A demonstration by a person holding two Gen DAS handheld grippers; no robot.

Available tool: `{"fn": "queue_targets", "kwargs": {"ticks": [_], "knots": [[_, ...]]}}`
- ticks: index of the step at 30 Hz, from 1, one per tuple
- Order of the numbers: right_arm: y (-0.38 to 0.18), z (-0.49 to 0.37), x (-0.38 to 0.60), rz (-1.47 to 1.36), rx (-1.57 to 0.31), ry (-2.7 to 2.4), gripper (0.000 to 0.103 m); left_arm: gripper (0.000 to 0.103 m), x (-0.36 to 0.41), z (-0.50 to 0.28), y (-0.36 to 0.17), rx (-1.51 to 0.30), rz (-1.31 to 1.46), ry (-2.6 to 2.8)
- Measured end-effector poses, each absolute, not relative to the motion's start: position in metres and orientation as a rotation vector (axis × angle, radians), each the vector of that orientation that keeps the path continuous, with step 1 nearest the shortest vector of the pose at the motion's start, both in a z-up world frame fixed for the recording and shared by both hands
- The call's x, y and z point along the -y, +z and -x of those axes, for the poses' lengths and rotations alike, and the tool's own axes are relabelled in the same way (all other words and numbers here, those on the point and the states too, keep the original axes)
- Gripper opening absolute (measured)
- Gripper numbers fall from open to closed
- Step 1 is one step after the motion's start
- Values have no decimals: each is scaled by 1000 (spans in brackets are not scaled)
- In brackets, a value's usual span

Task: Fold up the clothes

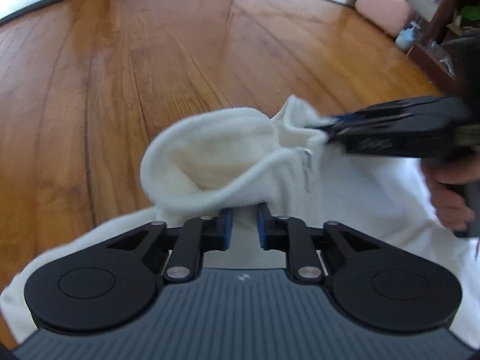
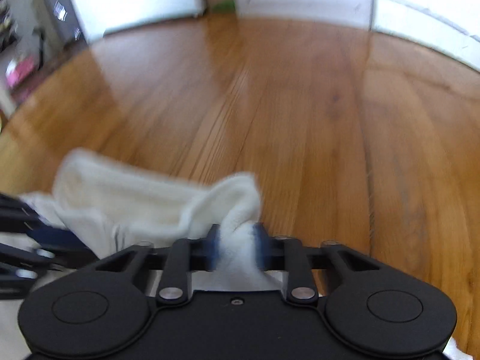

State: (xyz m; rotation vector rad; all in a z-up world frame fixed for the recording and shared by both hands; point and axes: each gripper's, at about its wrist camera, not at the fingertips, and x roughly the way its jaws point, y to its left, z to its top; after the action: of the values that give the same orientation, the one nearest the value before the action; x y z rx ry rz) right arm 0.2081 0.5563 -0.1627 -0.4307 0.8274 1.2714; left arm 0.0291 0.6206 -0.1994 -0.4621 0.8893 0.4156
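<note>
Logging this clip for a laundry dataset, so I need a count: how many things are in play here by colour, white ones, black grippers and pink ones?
White: 1, the white garment
Black: 2, the left gripper and the right gripper, both with cloth between the fingers
Pink: 1, the pink case by the wall
Total: 4

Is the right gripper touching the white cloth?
Touching. The right wrist view shows the right gripper with a bunch of the white cloth squeezed between its blue fingers, no gap on either side.
</note>
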Motion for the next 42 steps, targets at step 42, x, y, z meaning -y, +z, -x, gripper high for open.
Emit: {"fn": "queue_targets", "kwargs": {"ticks": [42], "knots": [[-166, -156, -580, 539, -816, 1219, 5, 5, -616, -21, -192, -818, 481, 616]]}}
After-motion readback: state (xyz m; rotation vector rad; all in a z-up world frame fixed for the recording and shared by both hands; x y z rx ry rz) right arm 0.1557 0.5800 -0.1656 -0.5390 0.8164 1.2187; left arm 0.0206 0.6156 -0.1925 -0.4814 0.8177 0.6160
